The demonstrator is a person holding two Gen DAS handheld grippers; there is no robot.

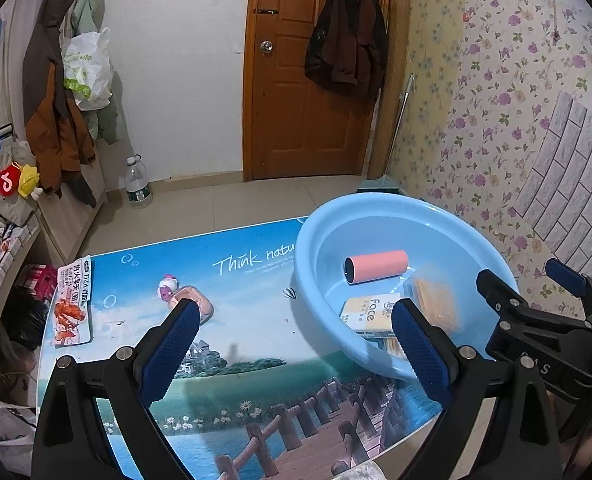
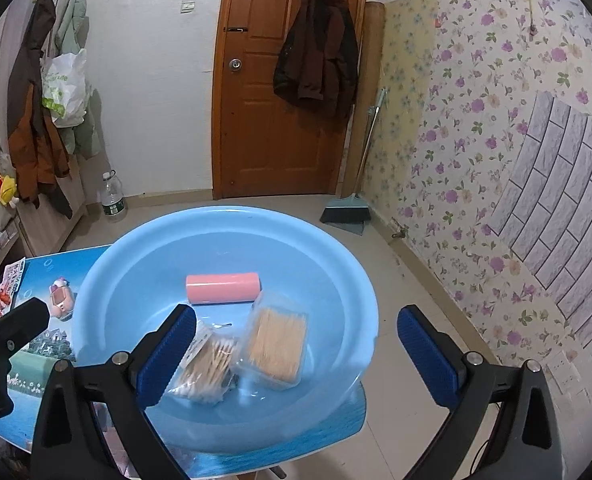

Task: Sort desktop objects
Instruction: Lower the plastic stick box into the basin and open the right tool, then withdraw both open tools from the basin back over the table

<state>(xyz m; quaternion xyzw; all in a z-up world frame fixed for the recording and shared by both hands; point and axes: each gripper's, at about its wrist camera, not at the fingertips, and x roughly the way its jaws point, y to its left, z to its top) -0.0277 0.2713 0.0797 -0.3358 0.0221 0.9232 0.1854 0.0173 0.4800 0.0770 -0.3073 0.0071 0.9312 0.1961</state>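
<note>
Leftmost, a flat red-printed snack packet and pink pig-shaped toy lie on the bench; left gripper, jaws released, should straddle the toy squarely; right gripper, released, hovers over the round light-blue plastic basin.

Small table with a glossy printed top: blue sky, green hills, a wooden footbridge, white "Think nature" lettering. Tiled floor beyond its far edge.

Directly on the tabletop:
- Large round light-blue plastic basin at the right side, overhanging the right edge.
- Flat red-and-white snack packet with printed characters at the far left edge.
- Small pink plastic toy with a white cartoon figure on top between packet and basin, well apart from both; also visible left of the basin.
- Tiny dark striped item just beside the basin's left wall; identity unclear.
</note>
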